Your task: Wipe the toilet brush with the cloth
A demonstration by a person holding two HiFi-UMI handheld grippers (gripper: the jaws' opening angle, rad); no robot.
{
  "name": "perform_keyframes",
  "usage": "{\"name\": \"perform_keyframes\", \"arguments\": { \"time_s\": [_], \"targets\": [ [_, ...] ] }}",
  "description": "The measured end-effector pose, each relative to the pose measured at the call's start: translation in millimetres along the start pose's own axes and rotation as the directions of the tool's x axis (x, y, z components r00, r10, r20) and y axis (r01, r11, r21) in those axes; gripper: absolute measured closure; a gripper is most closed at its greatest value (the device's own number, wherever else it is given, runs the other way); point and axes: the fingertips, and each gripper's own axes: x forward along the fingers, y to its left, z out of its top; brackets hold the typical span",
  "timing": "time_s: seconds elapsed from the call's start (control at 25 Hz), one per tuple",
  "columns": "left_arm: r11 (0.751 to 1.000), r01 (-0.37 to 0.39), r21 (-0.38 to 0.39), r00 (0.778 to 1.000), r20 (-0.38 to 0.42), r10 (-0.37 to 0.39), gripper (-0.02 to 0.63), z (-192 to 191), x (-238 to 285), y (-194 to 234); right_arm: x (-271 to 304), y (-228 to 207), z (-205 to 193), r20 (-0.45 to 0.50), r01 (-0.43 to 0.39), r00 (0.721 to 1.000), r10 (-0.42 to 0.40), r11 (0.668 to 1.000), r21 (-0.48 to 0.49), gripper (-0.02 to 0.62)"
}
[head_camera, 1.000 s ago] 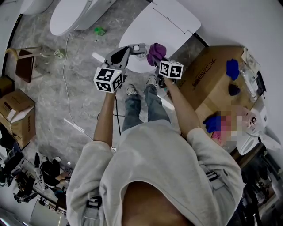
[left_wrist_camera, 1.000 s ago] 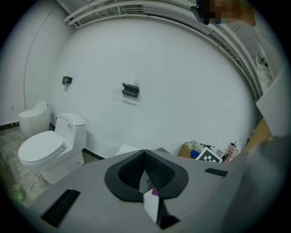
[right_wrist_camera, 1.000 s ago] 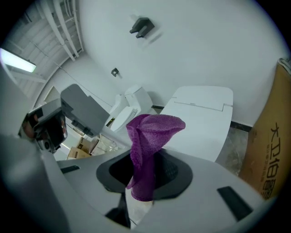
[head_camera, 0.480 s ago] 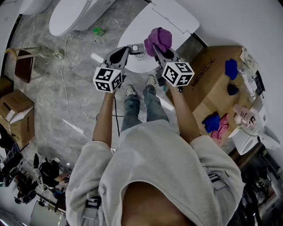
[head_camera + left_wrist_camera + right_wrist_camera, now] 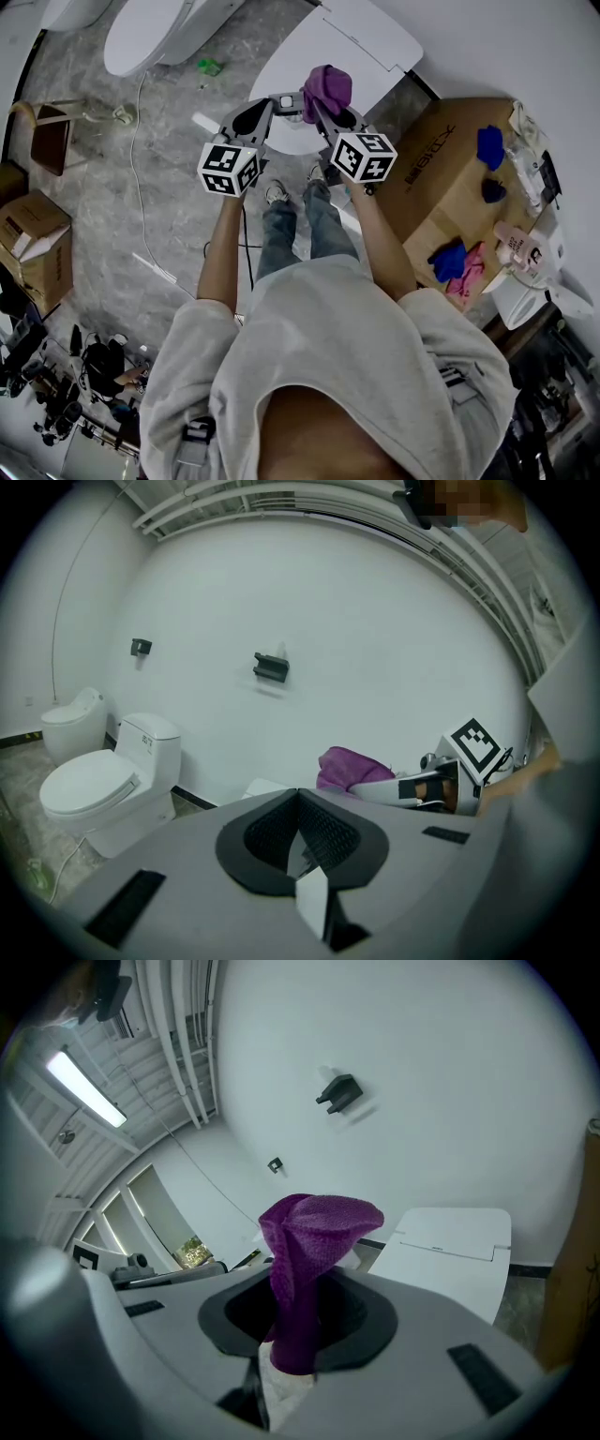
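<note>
My right gripper is shut on a purple cloth, which stands up bunched from the jaws. My left gripper is shut. A small grey and white piece sits right at its tips; it looks like the toilet brush end-on, but little of it shows. In the left gripper view a white sliver lies between the shut jaws, and the cloth is just beyond them to the right. The two gripper tips are close together above a white toilet.
A second toilet stands at the upper left. A cardboard box on the right carries blue cloths. A cable runs over the marble floor. More boxes sit at the left.
My right gripper has come up with the purple cloth and shifted a little left, closer to the left gripper's tips. The left gripper has stayed where it was.
</note>
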Motion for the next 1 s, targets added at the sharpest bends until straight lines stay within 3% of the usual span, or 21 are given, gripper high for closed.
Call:
{"name": "perform_keyframes", "arguments": {
  "time_s": [1.0],
  "targets": [
    [1.0, -0.019, -0.023, 1.0, 0.013, 0.019, 0.586, -1.2, -5.5, 2.7, 42.5, -42.0, -90.5, -0.235, 0.069, 0.971, -0.044, 0.992, 0.101, 0.483]
  ]
}}
